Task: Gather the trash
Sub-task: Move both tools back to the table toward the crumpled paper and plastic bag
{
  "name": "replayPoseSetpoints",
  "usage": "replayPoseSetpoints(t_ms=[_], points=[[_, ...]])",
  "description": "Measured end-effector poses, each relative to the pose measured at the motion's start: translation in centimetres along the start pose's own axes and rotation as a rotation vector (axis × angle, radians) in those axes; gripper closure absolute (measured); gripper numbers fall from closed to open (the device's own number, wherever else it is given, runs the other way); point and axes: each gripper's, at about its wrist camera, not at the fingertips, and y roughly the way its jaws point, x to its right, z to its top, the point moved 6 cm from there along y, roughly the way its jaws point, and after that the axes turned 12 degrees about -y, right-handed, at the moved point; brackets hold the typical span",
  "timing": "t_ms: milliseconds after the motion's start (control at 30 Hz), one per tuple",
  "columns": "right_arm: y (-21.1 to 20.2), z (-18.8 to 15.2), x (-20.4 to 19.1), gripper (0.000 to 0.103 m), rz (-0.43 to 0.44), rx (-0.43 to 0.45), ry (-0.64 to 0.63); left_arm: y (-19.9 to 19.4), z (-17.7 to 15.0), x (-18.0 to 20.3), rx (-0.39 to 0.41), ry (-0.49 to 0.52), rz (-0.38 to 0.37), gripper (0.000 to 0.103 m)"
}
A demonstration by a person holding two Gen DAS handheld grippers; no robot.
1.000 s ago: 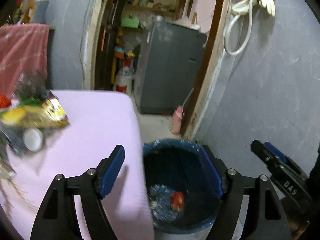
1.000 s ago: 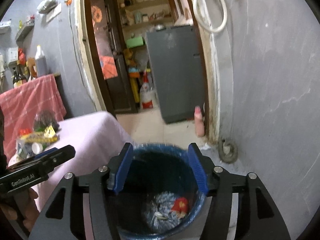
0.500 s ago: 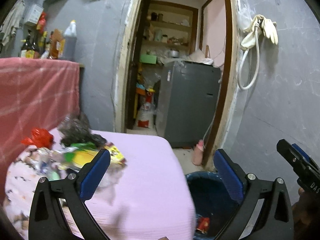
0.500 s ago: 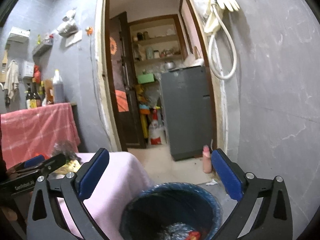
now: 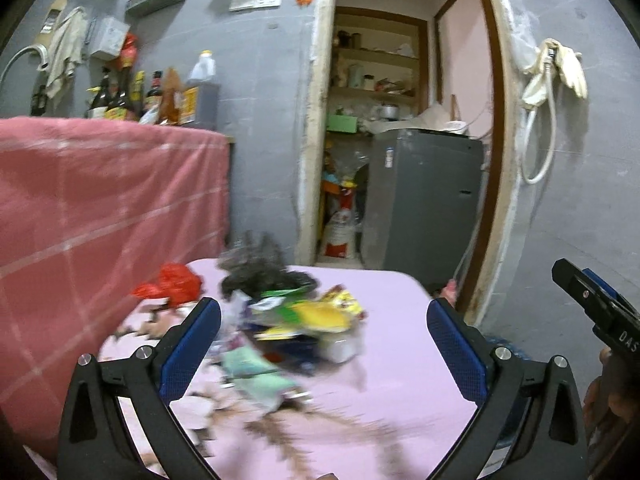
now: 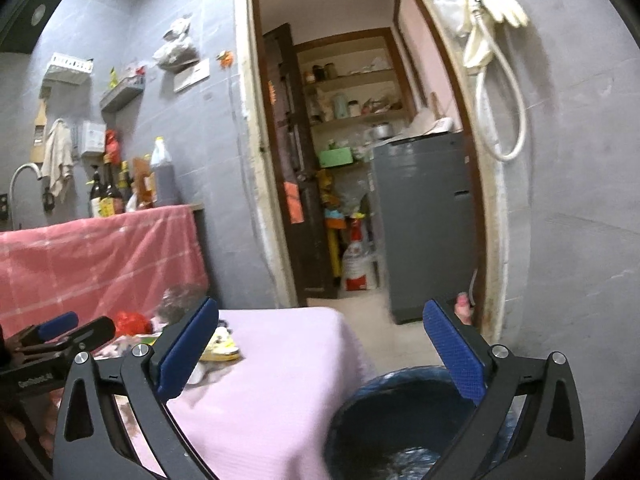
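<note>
Left side first: my left gripper (image 5: 324,344) is spread wide, nothing between its blue pads (image 5: 190,354), aimed at the trash pile (image 5: 288,320) on the pink-covered table (image 5: 400,360). The pile is blurred; I can make out a red bag (image 5: 172,285) at its left, a dark crumpled bag (image 5: 262,270) behind, a yellow-green wrapper (image 5: 320,314) in the middle and a pale green scrap (image 5: 256,378) nearest me. Behind it hangs a red checked cloth (image 5: 100,208) with bottles (image 5: 120,100) on top.

Further right, my right gripper (image 6: 320,344) is also released and empty, jaws wide. The same table (image 6: 280,360) sits lower left in that view, the blue-lined bin (image 6: 384,416) just beside the table's right edge, below the jaws. Something pale lies in the bin; I cannot tell what. A grey fridge (image 6: 420,220) stands past the doorway.
</note>
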Motion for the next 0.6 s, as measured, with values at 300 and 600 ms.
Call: replayPoseSetpoints(t_ms=[300,600], points=[[3.5,-0.3,-5.2,0.0,0.109,-0.066,-0.033,-0.2,0.0,-7.0,-0.037,0.007,0.114,0.002],[6.7,-0.9,-10.6,0.0,0.214,-0.134,-0.116,1.7,-0.6,-12.9,-0.13,-0.042,0.182,0.002]])
